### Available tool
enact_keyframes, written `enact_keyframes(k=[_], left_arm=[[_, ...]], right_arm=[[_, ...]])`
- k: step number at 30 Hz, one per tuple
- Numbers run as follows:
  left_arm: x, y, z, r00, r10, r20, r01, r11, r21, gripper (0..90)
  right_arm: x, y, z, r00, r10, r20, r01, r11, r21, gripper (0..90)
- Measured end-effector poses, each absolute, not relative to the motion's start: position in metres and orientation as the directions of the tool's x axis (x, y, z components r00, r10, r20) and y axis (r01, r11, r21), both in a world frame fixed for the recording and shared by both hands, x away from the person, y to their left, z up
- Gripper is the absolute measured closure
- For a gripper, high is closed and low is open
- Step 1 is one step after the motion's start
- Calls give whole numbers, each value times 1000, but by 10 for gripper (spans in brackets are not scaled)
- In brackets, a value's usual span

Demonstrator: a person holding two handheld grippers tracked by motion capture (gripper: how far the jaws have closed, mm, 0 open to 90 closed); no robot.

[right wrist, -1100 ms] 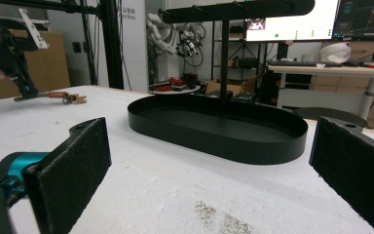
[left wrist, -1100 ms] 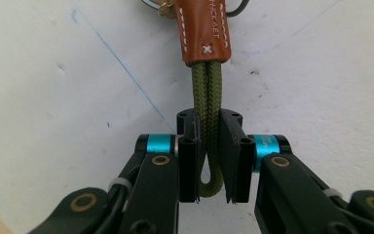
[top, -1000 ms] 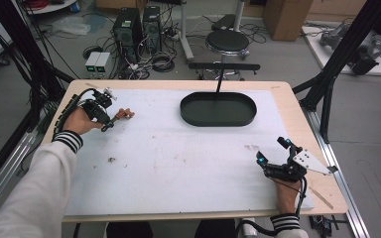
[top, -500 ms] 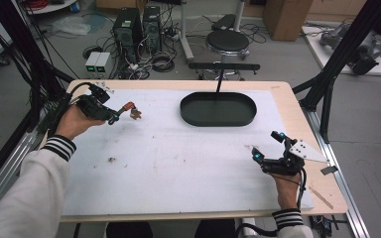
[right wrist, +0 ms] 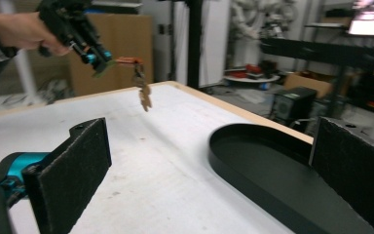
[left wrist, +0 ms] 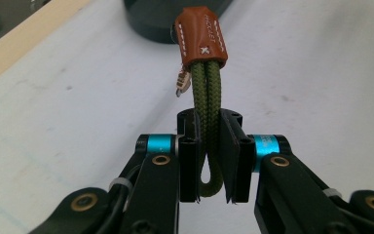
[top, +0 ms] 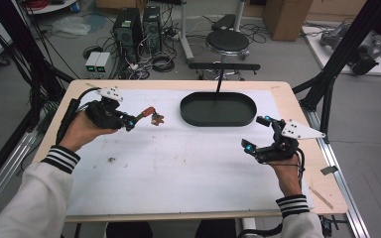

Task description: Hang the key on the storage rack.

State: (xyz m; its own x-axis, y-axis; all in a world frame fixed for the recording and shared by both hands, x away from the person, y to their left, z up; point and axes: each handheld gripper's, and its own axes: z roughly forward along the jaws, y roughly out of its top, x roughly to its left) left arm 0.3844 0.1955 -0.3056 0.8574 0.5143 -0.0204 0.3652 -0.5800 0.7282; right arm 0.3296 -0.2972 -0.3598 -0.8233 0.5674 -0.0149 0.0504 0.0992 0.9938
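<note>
Our left gripper [left wrist: 208, 146] pinches a keyring's green cord [left wrist: 208, 105] so the keys [top: 157, 118] hang above the table [top: 178, 163], near the black tray [top: 218, 110], while our right gripper [top: 258, 134] waits spread wide.

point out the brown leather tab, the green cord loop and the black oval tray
brown leather tab [left wrist: 200, 36], left gripper view, front face near the stitching
green cord loop [left wrist: 208, 105], left gripper view, doubled strands above the jaws
black oval tray [top: 218, 109], high view, bare floor inside

The high view overlooks the table [top: 178, 168]; both gripper views skim it, sharing the tray [right wrist: 263, 165].
</note>
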Motion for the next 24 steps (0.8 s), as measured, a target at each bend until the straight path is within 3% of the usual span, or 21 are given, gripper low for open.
enact_keyframes(k=[24], left_arm=[[350, 112, -309, 972, 233, -17, 172, -665, 727, 789]], right_arm=[[354, -224, -330, -962, 273, -20, 66, 299, 952, 8]])
